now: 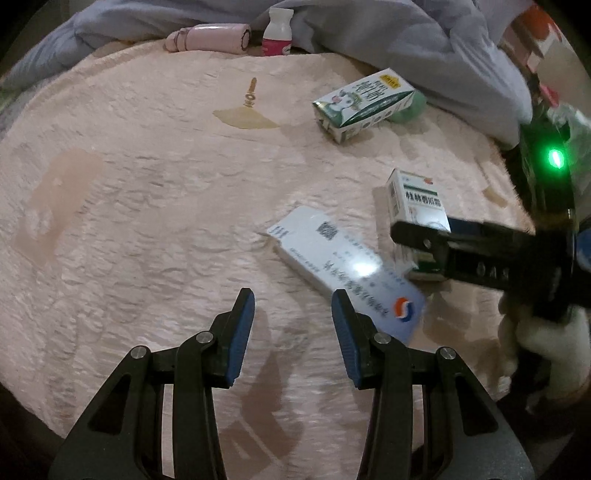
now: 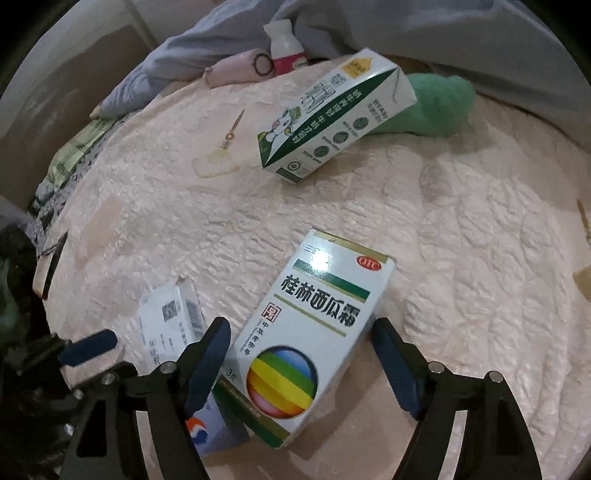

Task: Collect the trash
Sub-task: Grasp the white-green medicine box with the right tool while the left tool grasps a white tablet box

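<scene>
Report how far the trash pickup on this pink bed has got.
Done: nothing visibly collected; no bin is in view. In hand: the right gripper straddles the white medicine box with the rainbow ball, jaws open, not yet clamped. The left gripper is open, empty. Left: the flat white-blue box, green-and-white milk carton and small pink-labelled bottle.

White medicine box (image 2: 314,332) with rainbow-striped ball and green band; green-and-white milk carton (image 2: 336,114); pale pink quilted bedspread (image 2: 461,240).
</scene>
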